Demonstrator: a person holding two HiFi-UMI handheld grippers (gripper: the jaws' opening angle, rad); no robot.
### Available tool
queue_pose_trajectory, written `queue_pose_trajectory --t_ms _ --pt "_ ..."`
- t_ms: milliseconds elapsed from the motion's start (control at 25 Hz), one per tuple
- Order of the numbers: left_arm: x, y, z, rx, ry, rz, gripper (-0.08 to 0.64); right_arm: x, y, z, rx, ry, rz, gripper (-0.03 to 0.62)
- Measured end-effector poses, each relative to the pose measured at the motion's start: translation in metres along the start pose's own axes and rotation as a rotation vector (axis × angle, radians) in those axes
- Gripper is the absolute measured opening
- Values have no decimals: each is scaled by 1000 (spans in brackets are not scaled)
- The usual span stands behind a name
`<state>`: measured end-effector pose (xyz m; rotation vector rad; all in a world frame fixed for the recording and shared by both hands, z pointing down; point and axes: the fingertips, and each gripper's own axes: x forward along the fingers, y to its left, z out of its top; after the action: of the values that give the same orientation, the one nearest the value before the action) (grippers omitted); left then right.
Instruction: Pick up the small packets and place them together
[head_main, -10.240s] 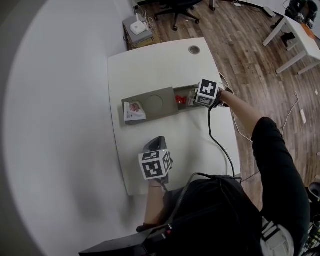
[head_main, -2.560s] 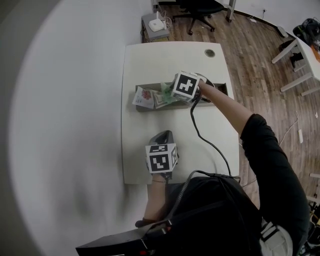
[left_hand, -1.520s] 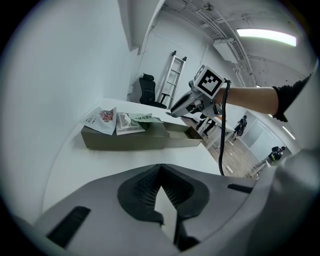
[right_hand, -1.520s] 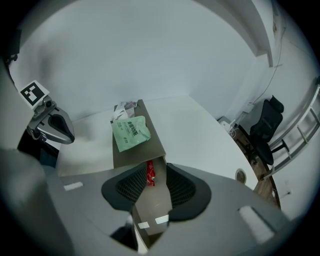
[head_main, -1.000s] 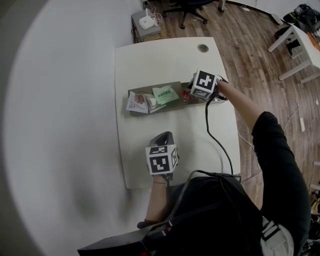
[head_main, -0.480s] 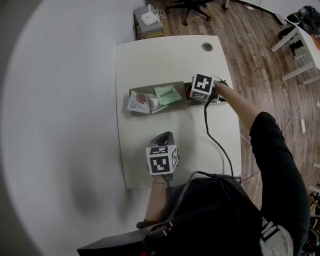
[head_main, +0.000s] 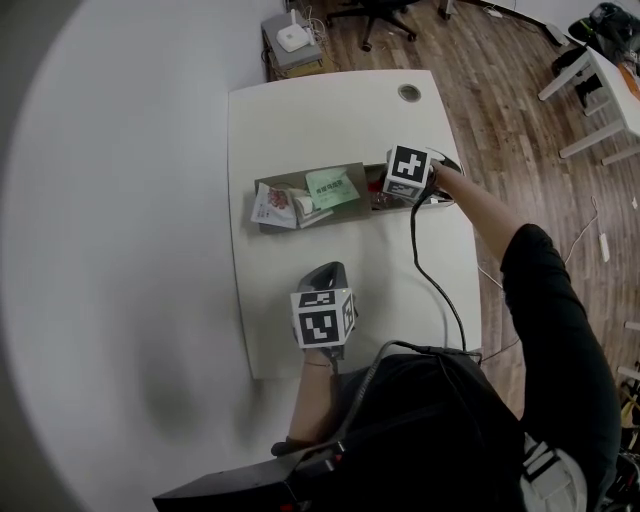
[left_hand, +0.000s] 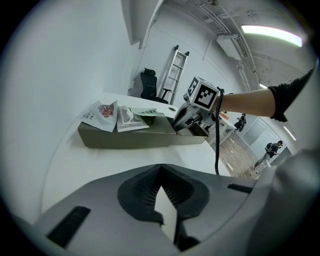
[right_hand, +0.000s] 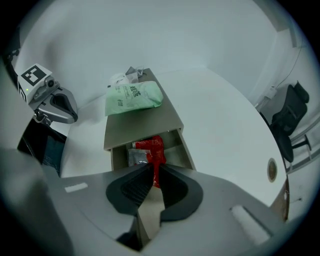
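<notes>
A grey box (head_main: 300, 222) lies across the white table. On its lid at the left lie a white-and-red packet (head_main: 272, 205), a pale packet (head_main: 302, 206) and a green packet (head_main: 331, 187). My right gripper (head_main: 388, 194) points down into the box's open compartment at the right. Its jaws have just been closing and now pinch the lower end of a red packet (right_hand: 153, 149); a silver packet (right_hand: 136, 156) lies beside it. My left gripper (head_main: 323, 270) hovers over the table's near part, shut and holding nothing. It sees the pile (left_hand: 122, 116) from the side.
The right gripper's cable (head_main: 432, 290) runs over the table's near right. A round cable hole (head_main: 408, 93) sits near the far edge. A small cabinet (head_main: 292, 38) and an office chair (right_hand: 287, 114) stand beyond the table.
The right gripper left the green packet on the lid pile, came back over the open compartment and has closed on the red packet. The left gripper has not moved.
</notes>
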<state>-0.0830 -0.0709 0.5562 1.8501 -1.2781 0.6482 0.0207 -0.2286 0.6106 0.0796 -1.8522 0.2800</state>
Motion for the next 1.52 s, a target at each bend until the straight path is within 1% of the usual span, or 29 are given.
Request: queue_pose_trajectory --t_ms 280,440,600,800,1000,1160,1320,1520 --pt "-2 -6 0 12 -15 -11 -3 -38 -13 -7 34 -45 -80 35" --pt "-6 -11 1 23 -27 -19 -3 -66 -14 1 31 -96 -129 35" --pt "-10 -14 2 29 -43 -23 -3 -86 -4 25 -12 -151 -148 35" --pt "-19 -13 1 23 -61 -19 -3 -99 17 65 -114 -185 -164 35" --pt "-28 -11 -4 7 -73 -9 -3 -97 44 99 -223 -188 -150 35" --pt "-33 -8 -6 -5 -83 -1 -3 -88 56 116 -268 -170 -134 35" --pt "-39 -6 -9 -18 -86 5 -3 -80 62 125 -286 -134 -132 35" --pt "-42 -5 -11 -30 -88 12 -3 -67 62 122 -271 -82 -122 35"
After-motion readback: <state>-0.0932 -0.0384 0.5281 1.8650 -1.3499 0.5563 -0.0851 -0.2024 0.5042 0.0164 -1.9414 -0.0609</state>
